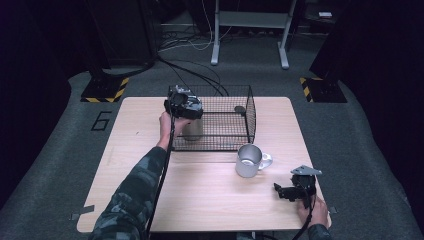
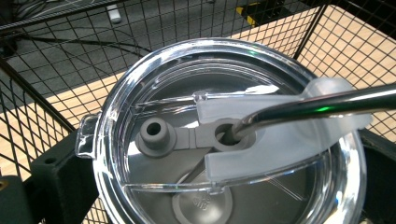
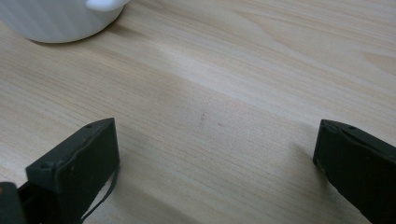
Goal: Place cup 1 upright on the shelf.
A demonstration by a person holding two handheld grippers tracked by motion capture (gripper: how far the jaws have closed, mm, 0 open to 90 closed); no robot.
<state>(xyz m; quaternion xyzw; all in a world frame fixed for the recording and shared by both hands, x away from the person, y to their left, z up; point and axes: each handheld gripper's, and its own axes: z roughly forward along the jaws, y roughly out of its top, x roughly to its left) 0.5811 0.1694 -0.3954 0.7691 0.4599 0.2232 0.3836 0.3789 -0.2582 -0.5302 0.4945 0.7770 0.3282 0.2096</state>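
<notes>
A steel tumbler (image 1: 193, 130) stands upright in the front left corner of a black wire basket (image 1: 250, 114). In the left gripper view its clear lid (image 2: 154, 88) has a grey slider and a metal straw (image 2: 317, 105) that leans to the right. My left gripper (image 1: 192, 119) reaches down from above and is shut on the tumbler, with one black jaw on each side of the lid. My right gripper (image 1: 280, 190) rests open near the table's front right corner. Between its jaws there is only bare wood (image 3: 215, 154).
A steel mug (image 1: 249, 161) with a pale handle stands on the table just in front of the basket, left of and beyond my right gripper. Its base shows as a white curve (image 3: 56, 21). Cables and a desk frame (image 1: 250, 22) lie on the floor beyond the table.
</notes>
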